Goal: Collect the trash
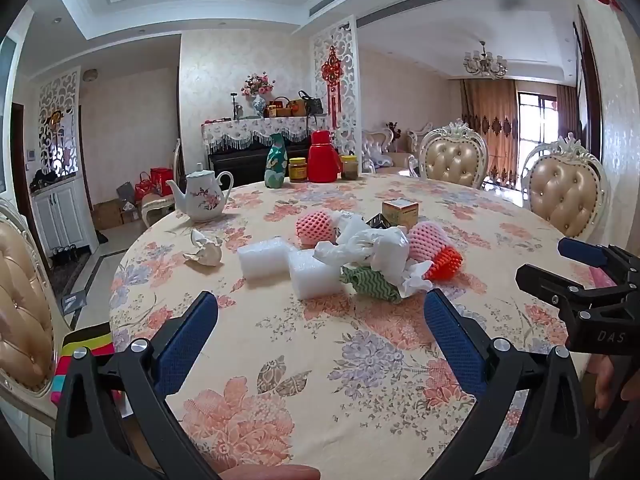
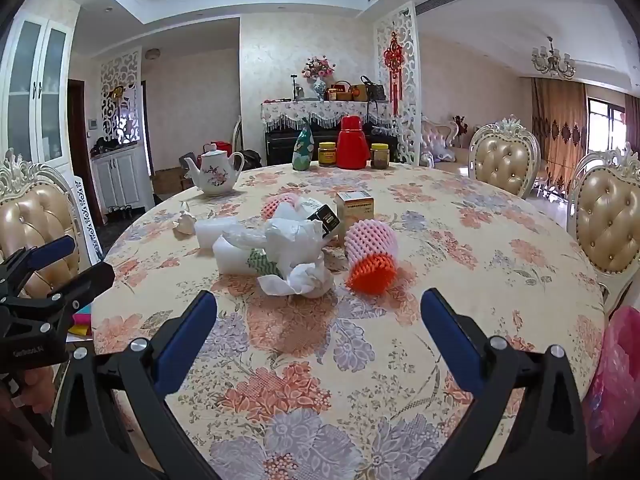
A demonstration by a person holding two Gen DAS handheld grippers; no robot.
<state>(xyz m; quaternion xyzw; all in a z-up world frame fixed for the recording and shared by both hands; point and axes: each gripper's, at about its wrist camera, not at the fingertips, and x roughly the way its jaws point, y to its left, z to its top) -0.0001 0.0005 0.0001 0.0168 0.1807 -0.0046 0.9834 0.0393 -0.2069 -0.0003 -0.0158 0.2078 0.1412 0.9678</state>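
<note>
Both grippers hover over the near edge of the round table (image 1: 400,360) with its floral cloth, and neither has anything in it. The left gripper (image 1: 320,312) has its blue pads spread wide, nothing between them, and the right gripper (image 2: 318,310) is splayed just as wide and just as bare.

The trash sits in a loose heap around the middle of the table: two white foam blocks (image 1: 292,264) side by side, a crumpled white plastic bag (image 1: 368,248) on top of the mess, a green zigzag wrapper (image 1: 370,282) and a wad of tissue (image 2: 298,278) at the near side of the pile. An orange and pink foam fruit net (image 2: 370,256) lies just right of it, another pink net (image 1: 314,222) behind.

A crumpled scrap (image 1: 204,250) sits apart, toward the left edge near the teapot (image 1: 202,196). A red thermos (image 1: 324,156) and jars stand along the far edge.
</note>
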